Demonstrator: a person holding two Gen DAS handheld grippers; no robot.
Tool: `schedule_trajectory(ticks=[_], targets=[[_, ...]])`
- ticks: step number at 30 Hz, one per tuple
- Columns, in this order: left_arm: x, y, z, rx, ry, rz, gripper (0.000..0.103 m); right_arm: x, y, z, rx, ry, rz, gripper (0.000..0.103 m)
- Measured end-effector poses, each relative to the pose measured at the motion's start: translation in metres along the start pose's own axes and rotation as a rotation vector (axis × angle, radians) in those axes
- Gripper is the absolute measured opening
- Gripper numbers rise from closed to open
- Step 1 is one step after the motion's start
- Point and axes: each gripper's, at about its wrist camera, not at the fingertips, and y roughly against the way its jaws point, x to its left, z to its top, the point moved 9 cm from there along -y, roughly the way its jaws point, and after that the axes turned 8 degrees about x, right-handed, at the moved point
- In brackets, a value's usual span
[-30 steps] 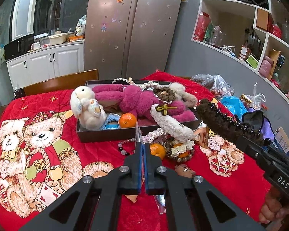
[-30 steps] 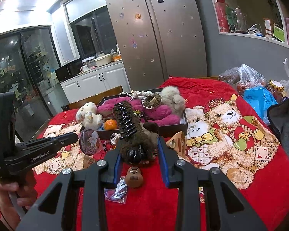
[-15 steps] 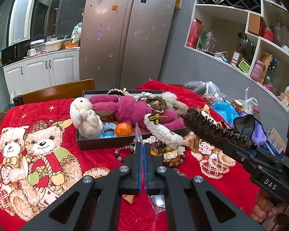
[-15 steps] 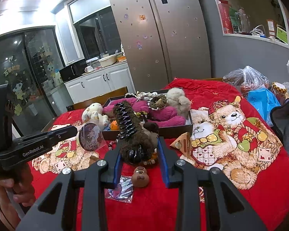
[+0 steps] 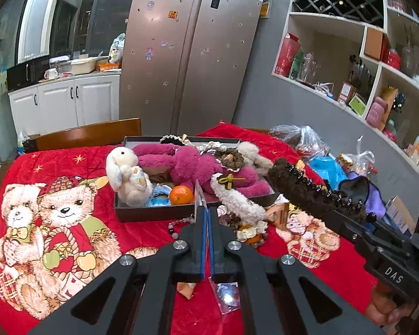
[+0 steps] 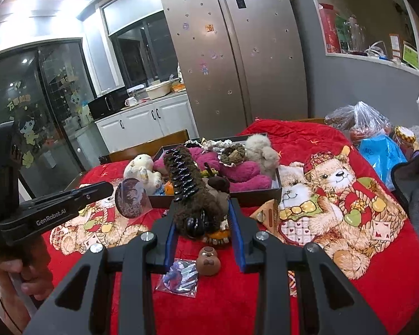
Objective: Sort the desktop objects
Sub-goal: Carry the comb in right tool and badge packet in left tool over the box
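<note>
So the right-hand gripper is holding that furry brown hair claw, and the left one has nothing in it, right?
Not quite. The right gripper does hold the brown hair claw, but the right wrist view shows the left gripper pinching a round badge.

Left gripper (image 5: 207,217): matte black plastic linkage arms with triangular cut-outs, round silver screw heads at the joints, blue pads lining the inner finger faces.
Left gripper side marking: white lettering "GenRobot.AI" on the black body — read from the right wrist view.
Right gripper (image 6: 204,217): same black frame, silver screws, blue finger pads.
Right gripper side marking: white "DAS" on its black housing.
Left hand (image 6: 12,277): bare skin, fingers around the black handle.
Right hand (image 5: 388,310): bare skin — only knuckles show.
</note>
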Motion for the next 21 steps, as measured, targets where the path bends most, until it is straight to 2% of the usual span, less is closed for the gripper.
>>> schedule_trajectory(ticks=[12, 21], targets=[[0.012, 0.002, 0.038, -0.041, 0.008, 0.011, 0.001, 0.001, -0.012, 0.031, -0.002, 0.008, -0.003, 0.033], [0.018, -0.026, 0.065, -0.023, -0.002, 0.016, 0.001, -0.009, -0.049, 0.060, 0.023, -0.015, -0.004, 0.033]])
